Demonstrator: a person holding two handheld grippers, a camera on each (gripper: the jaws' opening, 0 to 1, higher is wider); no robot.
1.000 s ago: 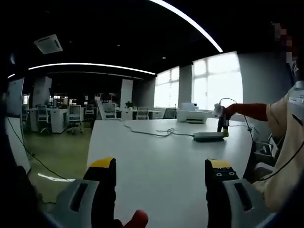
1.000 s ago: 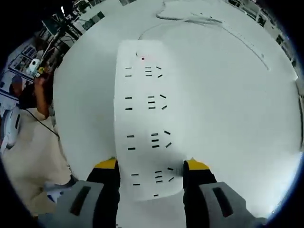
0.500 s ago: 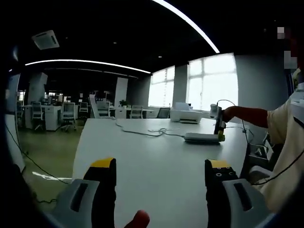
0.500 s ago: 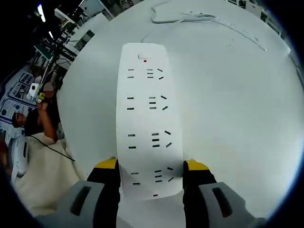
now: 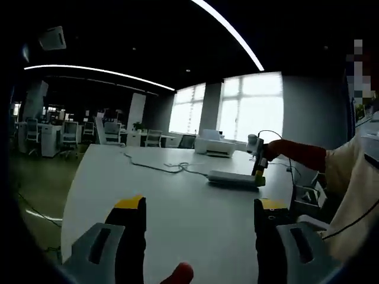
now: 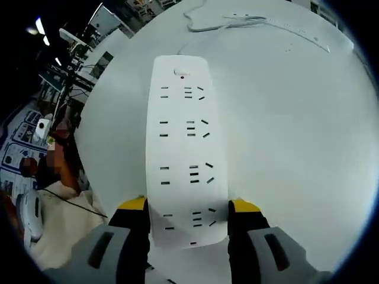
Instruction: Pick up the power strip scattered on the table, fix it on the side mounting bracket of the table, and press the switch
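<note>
The white power strip (image 6: 186, 154) runs straight ahead between the jaws of my right gripper (image 6: 188, 205), which is shut on its near end. Its small red switch (image 6: 181, 76) is at the far end. The white table (image 6: 296, 130) lies below it. In the left gripper view the same power strip (image 5: 233, 177) shows flat and far off on the right, with the right gripper (image 5: 258, 164) at its end under a red-sleeved arm (image 5: 296, 154). My left gripper (image 5: 196, 207) stands open over the table (image 5: 177, 207), with nothing between its jaws.
The strip's white cable (image 5: 155, 167) trails across the table, with loops of cable (image 6: 228, 21) at the far edge. A white printer (image 5: 214, 147) stands at the table's back. Office desks and chairs (image 5: 65, 135) stand far left. A person's beige clothing (image 5: 355, 189) is at the right.
The right gripper has kept its hold on the strip while the table beneath has shifted and drawn away a little. The left gripper view has swung, so the strip now sits nearer its middle.
</note>
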